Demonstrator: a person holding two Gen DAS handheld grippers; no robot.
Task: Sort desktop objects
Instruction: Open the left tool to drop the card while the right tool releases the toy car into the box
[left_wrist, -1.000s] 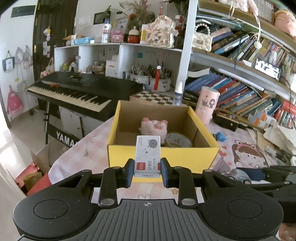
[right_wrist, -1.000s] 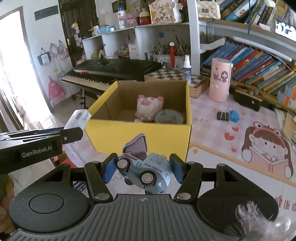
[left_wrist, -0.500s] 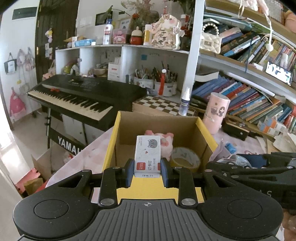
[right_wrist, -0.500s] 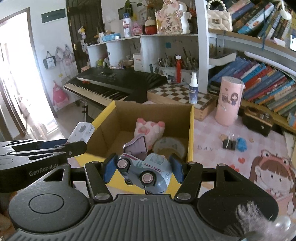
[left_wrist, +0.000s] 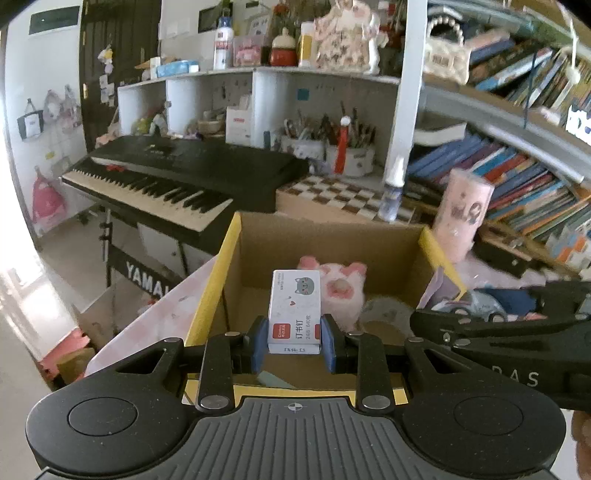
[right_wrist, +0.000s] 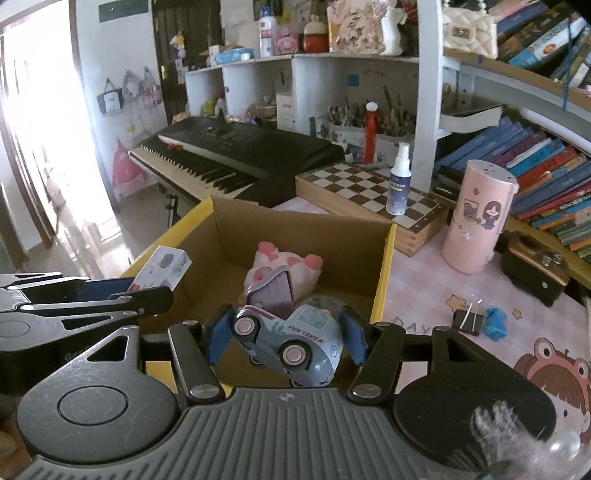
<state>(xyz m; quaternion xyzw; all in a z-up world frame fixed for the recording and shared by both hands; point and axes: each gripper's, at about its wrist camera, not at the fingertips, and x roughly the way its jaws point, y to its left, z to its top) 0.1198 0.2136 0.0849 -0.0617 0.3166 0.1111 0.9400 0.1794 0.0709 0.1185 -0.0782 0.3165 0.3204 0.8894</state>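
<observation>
We have carried both grippers forward over the yellow cardboard box. A second ago its near wall stood ahead of the staple box in our left gripper; now that wall lies beneath the fingers. Our right gripper, with the toy truck, has likewise come over the near rim, above the plush pig.

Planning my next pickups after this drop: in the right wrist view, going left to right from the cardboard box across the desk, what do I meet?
Cardboard box → spray bottle → pink canister → black binder clip → blue crumpled scrap → small dark wooden box.
</observation>
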